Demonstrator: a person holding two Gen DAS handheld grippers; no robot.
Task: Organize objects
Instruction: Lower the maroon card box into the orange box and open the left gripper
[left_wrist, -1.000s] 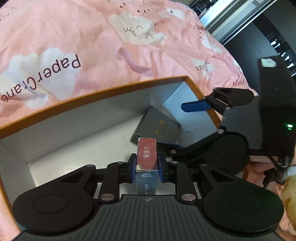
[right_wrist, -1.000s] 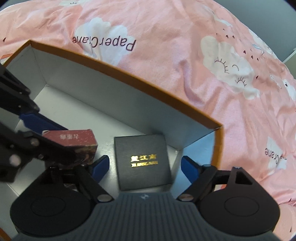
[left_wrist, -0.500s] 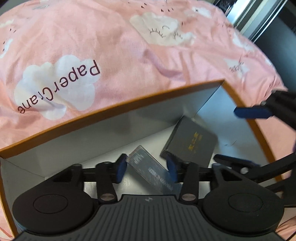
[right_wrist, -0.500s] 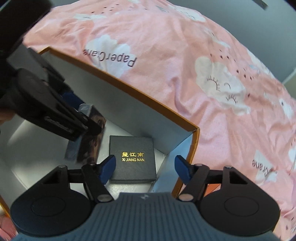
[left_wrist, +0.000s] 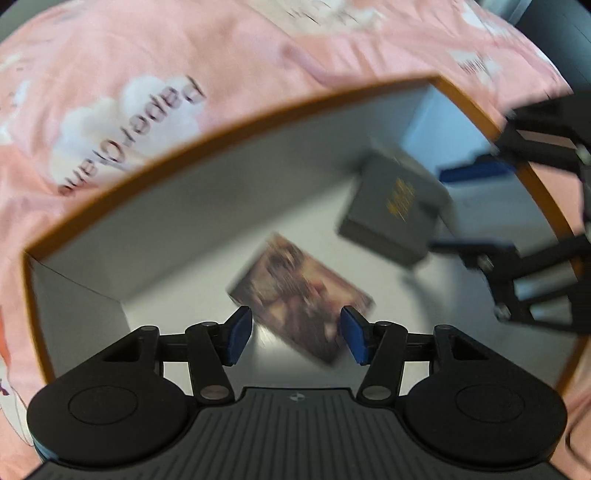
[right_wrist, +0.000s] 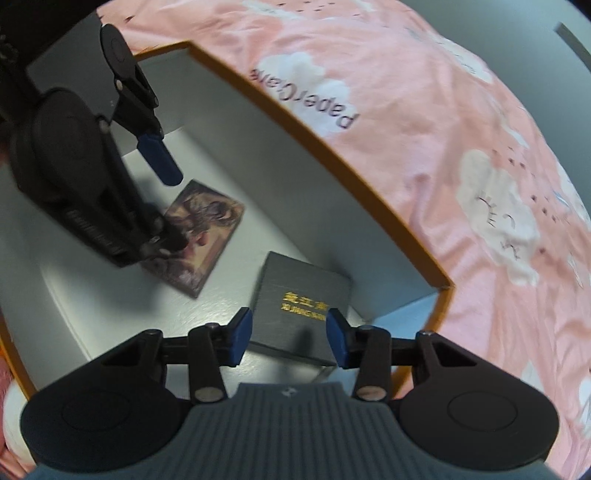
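Note:
A small picture-printed card pack (left_wrist: 299, 295) lies flat on the white floor of an orange-rimmed cardboard box (left_wrist: 221, 125). My left gripper (left_wrist: 297, 339) hovers just over the pack, its jaws opening and its pads clear of it. A black gift box with gold lettering (right_wrist: 303, 306) lies near the box's corner. My right gripper (right_wrist: 289, 339) is lowered over it with a blue pad on either side, its jaws closing but with no firm press visible. The right wrist view shows the left gripper (right_wrist: 166, 199) above the card pack (right_wrist: 207, 229).
The cardboard box (right_wrist: 332, 155) rests on a pink bedspread (right_wrist: 443, 110) printed with white clouds and "PaperCrane" lettering. Its tall walls close in both grippers. The left wrist view is motion-blurred.
The left gripper let go of the upright card pack, which now lies flat on the box floor. The right gripper rolled and narrowed its jaws around the black gift box.

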